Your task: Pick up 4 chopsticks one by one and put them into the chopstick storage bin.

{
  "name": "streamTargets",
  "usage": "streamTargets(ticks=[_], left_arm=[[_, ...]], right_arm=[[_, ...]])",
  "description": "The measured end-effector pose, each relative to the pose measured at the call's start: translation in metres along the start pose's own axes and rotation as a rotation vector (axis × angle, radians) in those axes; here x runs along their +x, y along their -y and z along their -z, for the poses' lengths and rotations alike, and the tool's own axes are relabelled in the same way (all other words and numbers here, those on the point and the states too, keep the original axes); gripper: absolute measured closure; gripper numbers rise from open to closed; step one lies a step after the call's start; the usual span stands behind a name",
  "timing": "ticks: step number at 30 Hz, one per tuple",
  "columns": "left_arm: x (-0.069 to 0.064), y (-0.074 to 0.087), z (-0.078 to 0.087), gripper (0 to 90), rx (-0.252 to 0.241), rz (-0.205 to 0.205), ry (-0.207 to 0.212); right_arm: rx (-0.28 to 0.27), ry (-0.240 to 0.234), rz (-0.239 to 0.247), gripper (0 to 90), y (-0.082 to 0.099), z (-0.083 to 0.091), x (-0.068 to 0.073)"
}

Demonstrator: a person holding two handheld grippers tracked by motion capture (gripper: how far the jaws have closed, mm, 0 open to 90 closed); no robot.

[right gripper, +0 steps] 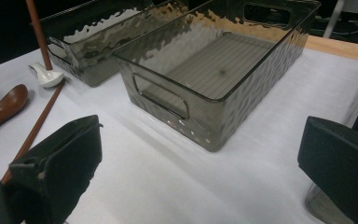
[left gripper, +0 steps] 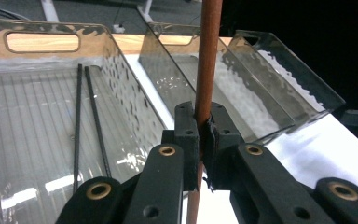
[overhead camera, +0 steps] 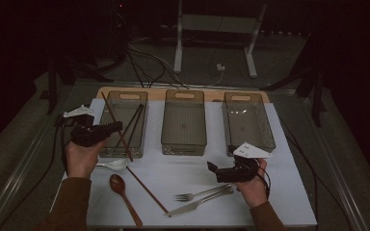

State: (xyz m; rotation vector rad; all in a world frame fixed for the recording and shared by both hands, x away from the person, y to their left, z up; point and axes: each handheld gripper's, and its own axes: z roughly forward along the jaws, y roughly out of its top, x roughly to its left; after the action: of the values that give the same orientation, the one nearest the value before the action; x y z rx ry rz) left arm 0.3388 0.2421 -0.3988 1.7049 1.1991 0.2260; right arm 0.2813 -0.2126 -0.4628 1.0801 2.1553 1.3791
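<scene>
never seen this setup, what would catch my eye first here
Three clear bins stand in a row across the white mat. The left gripper is clamped on a brown chopstick over the left bin, while the right gripper waits open above the fork and knife.

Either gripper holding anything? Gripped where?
Left gripper clamps a brown chopstick along its shaft, over the left bin. Right gripper is open, empty.

A white table (overhead camera: 289, 202) carries three clear bins (overhead camera: 183, 122), a fork (overhead camera: 200, 193), knife (overhead camera: 192, 207), two spoons (overhead camera: 120, 185) and a chopstick (overhead camera: 147, 189).
</scene>
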Motion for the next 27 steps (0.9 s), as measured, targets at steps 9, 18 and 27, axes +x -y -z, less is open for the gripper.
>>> streamTargets(ticks=[9,18,27], left_arm=[[0.009,-0.010,-0.015,86.3,0.006,0.014,-0.023],[0.018,-0.021,-0.030,86.1,-0.013,0.026,-0.048],[0.028,-0.029,-0.048,85.9,-0.036,0.063,-0.085]], right_arm=[[0.003,0.001,-0.002,0.0,0.000,0.000,0.000],[0.001,-0.003,-0.006,0.0,0.000,0.000,0.000],[-0.001,-0.009,-0.005,0.0,0.000,0.000,0.001]])
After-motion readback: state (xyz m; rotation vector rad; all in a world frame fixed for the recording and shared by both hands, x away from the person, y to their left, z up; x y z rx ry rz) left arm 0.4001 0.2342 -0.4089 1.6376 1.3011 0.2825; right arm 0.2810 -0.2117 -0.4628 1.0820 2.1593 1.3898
